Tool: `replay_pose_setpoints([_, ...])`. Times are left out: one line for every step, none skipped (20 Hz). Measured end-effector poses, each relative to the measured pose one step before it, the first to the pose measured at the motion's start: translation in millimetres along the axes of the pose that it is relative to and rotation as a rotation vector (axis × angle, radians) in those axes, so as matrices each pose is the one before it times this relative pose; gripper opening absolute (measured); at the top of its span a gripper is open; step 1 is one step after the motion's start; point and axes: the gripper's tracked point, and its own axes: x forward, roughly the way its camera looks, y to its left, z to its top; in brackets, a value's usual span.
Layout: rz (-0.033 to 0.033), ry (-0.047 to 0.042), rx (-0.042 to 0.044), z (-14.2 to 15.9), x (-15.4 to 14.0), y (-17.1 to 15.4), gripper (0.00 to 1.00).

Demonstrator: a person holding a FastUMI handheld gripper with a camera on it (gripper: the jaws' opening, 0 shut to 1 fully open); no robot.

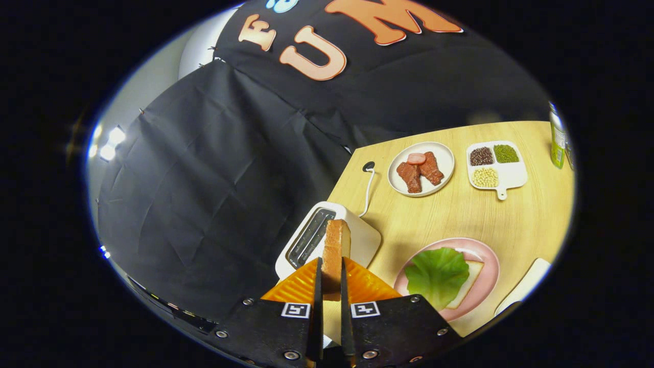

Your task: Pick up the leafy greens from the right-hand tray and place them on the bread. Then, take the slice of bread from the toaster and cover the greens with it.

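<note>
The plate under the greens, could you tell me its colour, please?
Pink plate, seen in the gripper view.

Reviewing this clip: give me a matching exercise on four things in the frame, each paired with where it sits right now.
Things:
1. slice of bread
2. leafy greens
3. meat pieces
4. beans

Places:
A. on the round white plate beyond the toaster
B. gripped between the fingers of the gripper, above the toaster
C. in the divided white dish with a handle
D. on the bread lying on the pink plate

Pairs: 1-B, 2-D, 3-A, 4-C
</note>
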Motion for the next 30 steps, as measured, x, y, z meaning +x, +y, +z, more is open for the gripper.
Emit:
replay_pose_setpoints([-0.00015, -0.00144, 0.00334, -2.43, -1.80, -4.97, 0.14])
replay_pose_setpoints([-0.00570, -0.00747, 0.00544, -2.57, -2.99, -5.14, 0.14])
replay_pose_setpoints([-0.00977, -0.01262, -0.00018, -1.37, -0.36, -7.16, 0.15])
replay_pose_setpoints([-0.00836, -0.00593, 0.00853, -3.16, -2.56, -8.12, 0.15])
replay_pose_setpoints([-0.00266, -0.00039, 0.01466, -4.17, -0.54, -6.21, 0.15])
replay_pose_setpoints([-0.00076, 0.00361, 0.01669, -4.57, -1.14, -5.75, 0.15])
replay_pose_setpoints([0.00126, 0.00482, 0.01393, -3.56, -1.38, -6.23, 0.15])
replay_pose_setpoints([-0.00383, -0.00063, 0.00785, -2.26, -2.60, -7.42, 0.15])
replay_pose_setpoints([-0.00785, -0.00245, 0.00197, -2.44, 0.08, -7.18, 0.15])
replay_pose_setpoints([-0.00684, -0.00209, -0.00089, -3.45, -0.44, -7.93, 0.15])
replay_pose_setpoints([-0.01404, -0.01302, -0.00843, -1.46, 0.41, -8.59, 0.15])
replay_pose_setpoints([-0.01342, -0.01217, -0.00621, -0.06, 0.00, -8.92, 0.15])
replay_pose_setpoints([-0.00560, -0.00076, 0.00421, -2.62, 1.06, -7.21, 0.14])
replay_pose_setpoints([0.00514, 0.00515, 0.01004, -5.14, 2.16, -3.39, 0.15])
replay_pose_setpoints([0.00659, 0.00767, 0.01128, -3.15, 1.21, -3.09, 0.15])
replay_pose_setpoints([0.00334, 0.00820, 0.00564, -3.74, 1.27, -4.55, 0.15])
replay_pose_setpoints([-0.00646, 0.00300, 0.00131, -3.41, 1.94, -5.12, 0.15])
replay_pose_setpoints([-0.00868, 0.00508, -0.00424, -3.43, 0.96, -6.35, 0.15])
replay_pose_setpoints([-0.00055, 0.00775, -0.00343, -3.76, 1.88, -3.83, 0.15])
replay_pose_setpoints([0.00357, 0.00896, 0.00316, -4.77, 1.73, -3.40, 0.15])
replay_pose_setpoints([0.00005, 0.00735, 0.01072, -2.99, 0.23, -2.50, 0.15])
replay_pose_setpoints([-0.00272, 0.00550, 0.00911, -3.74, 3.82, -4.35, 0.15])
replay_pose_setpoints([-0.00591, 0.00469, 0.00298, -2.35, 2.57, -5.21, 0.15])
replay_pose_setpoints([-0.00843, 0.00259, 0.00043, -0.84, 1.21, -5.26, 0.15])
replay_pose_setpoints([-0.01015, -0.00007, -0.00278, -0.75, 0.39, -5.12, 0.15])
replay_pose_setpoints([-0.00798, -0.00273, 0.00082, -1.05, -0.59, -3.32, 0.15])
replay_pose_setpoints([-0.00311, -0.00075, 0.00002, -0.69, 1.20, -2.51, 0.15])
replay_pose_setpoints([-0.00200, -0.00288, 0.00323, -0.76, -2.54, -1.61, 0.15])
replay_pose_setpoints([-0.00547, -0.00309, -0.00549, 0.40, -0.80, -1.89, 0.14])
replay_pose_setpoints([-0.00957, -0.00087, -0.00569, -0.86, 2.53, -1.77, 0.15])
